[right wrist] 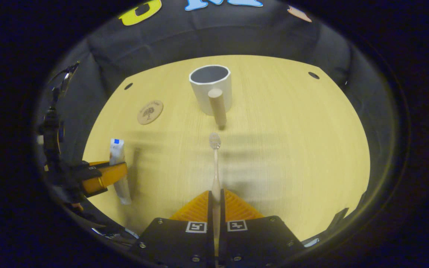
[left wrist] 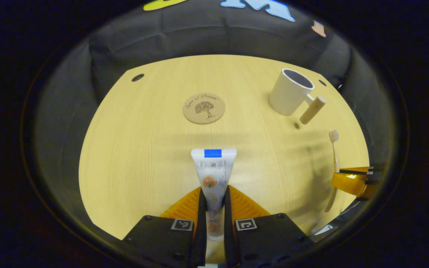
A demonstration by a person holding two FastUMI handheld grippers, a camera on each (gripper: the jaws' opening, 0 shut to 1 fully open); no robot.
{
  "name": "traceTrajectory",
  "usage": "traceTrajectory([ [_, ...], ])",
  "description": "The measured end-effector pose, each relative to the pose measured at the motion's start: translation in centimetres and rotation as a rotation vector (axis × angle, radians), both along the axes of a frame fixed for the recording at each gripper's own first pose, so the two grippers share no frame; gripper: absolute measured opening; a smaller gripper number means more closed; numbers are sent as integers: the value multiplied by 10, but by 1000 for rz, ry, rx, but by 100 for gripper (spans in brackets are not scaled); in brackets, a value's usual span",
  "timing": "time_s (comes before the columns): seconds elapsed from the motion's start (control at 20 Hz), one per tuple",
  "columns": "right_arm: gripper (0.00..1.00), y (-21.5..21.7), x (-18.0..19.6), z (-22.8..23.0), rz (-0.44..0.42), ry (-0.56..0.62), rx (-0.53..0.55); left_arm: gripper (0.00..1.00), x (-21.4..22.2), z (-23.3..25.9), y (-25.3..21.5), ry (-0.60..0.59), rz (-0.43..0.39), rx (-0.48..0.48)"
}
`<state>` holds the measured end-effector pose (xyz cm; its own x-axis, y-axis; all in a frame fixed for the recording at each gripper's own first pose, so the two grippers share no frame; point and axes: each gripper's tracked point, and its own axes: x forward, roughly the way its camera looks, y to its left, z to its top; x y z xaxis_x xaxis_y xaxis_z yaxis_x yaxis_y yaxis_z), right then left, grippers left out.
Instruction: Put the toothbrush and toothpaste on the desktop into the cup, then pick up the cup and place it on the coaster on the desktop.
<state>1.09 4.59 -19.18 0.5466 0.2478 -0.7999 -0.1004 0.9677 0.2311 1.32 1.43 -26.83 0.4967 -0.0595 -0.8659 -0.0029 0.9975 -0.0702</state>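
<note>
I've got the toothpaste [left wrist: 213, 175] pinched in my left gripper [left wrist: 213, 203] and the toothbrush [right wrist: 215, 167] clamped in my right gripper [right wrist: 216, 201] — both lifted, next is carrying them to the far cup [right wrist: 210, 88] and dropping them in upright.

- My right hand-held gripper [right wrist: 216, 199] is clamped on the toothbrush [right wrist: 215, 167], bristle head pointing at the cup [right wrist: 211, 89].
- The cup stands upright on the surface [right wrist: 292, 149], handle facing me.
- Left of the cup I see the coaster [right wrist: 150, 112].
- Nearer and farther left of the cup, the left hand-held gripper [right wrist: 119, 172] grips the toothpaste [right wrist: 119, 171].
</note>
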Motion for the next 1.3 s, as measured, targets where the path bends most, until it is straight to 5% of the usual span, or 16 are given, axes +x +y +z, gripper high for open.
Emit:
traceTrajectory([
  [0.7,5,8,80,99,58,-392,121,27,72,78,-26,-317,45,-36],
  [1.3,5,2,183,171,56,-747,194,27,111,133,-23,-540,185,-78],
])
